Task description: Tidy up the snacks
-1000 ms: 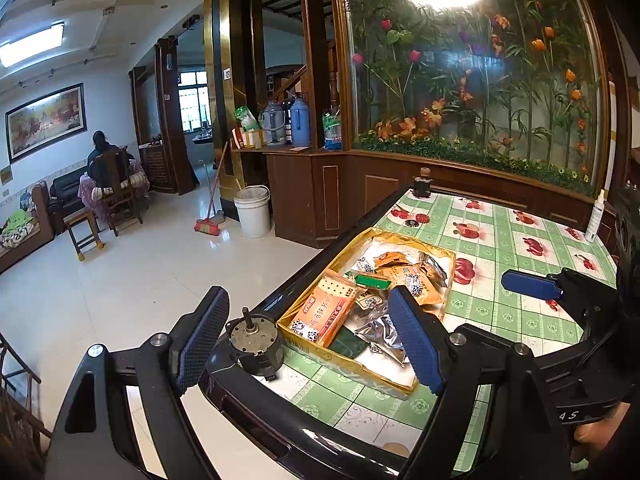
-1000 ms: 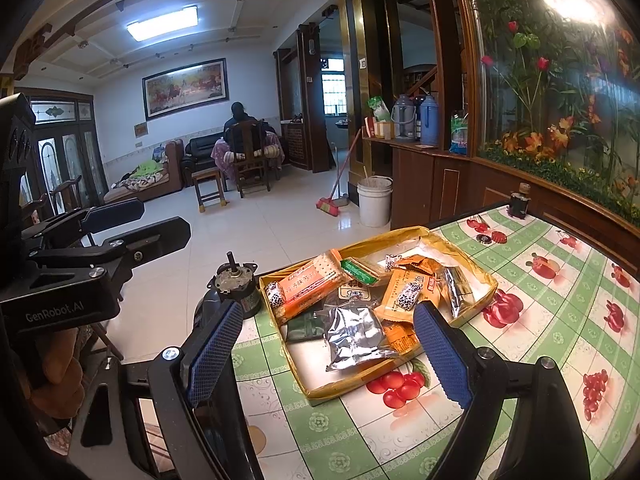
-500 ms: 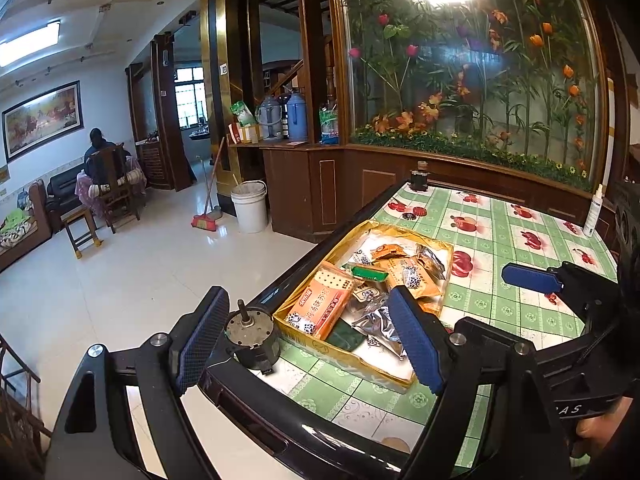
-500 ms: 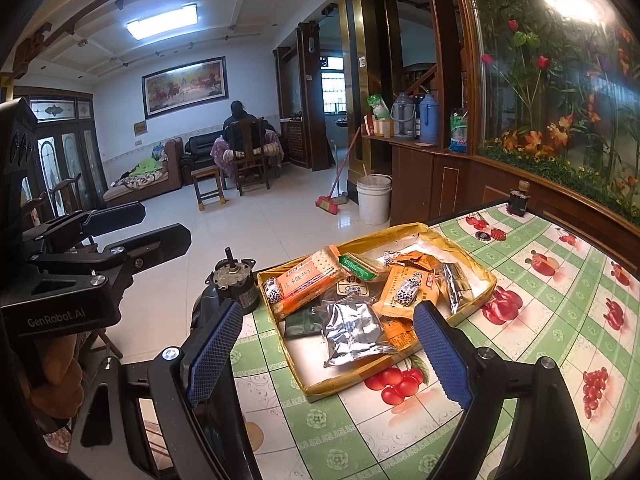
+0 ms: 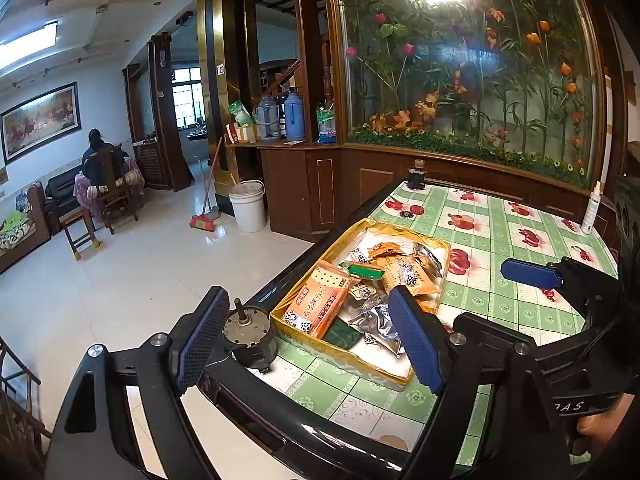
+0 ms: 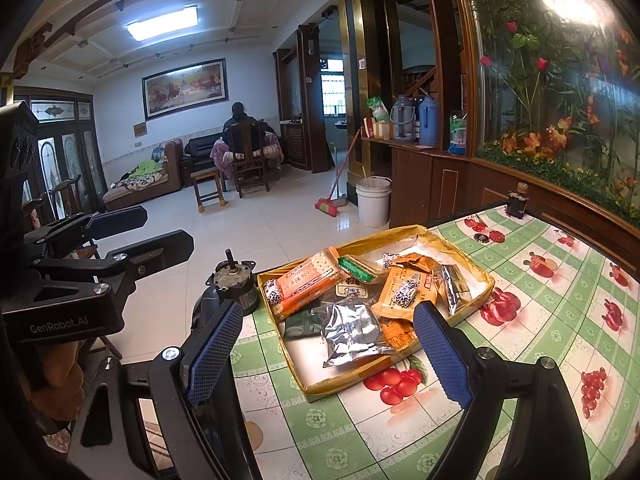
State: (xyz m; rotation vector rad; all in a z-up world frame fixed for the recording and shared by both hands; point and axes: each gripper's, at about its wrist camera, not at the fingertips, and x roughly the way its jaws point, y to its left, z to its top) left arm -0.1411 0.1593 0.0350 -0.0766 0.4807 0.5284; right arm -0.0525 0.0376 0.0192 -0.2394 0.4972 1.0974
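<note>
A: Snacks [image 6: 352, 300] lie heaped in the yellow tray [image 6: 320, 390] on the surface [image 6: 560, 320], near its corner. All packets seen are inside the tray; none shows on the cloth beside it.

B: Order within the tray?

A: Loose. An orange cracker pack [image 6: 308, 284] lies along the left side, a silver pouch [image 6: 352, 332] towards the front, a green bar [image 6: 354, 268] and orange sachets [image 6: 404, 288] overlapping behind. A small motor [image 6: 234, 284] stands just outside the tray's left corner.

B: Step in hand?

A: Not settled. Judged from the pictures, this fits either a pile waiting to be sorted or snacks already gathered into the tray. No move is bid on that basis.

B: Left gripper [image 5: 308, 340]?

A: Held low at the surface's edge, aimed along the tray; fingers spread wide, nothing between them. Motor and tray both sit in its sightline, neither touched.

B: Right gripper [image 6: 328, 356]?

A: Also wide and empty, hovering short of the tray's near rim, pointed at the silver pouch. The left unit shows at the far left of its view, level, well apart from the tray.

B: If a pick follows?

A: Judgement: the overlapping packets call for a shallow, angled approach to take one only.
</note>
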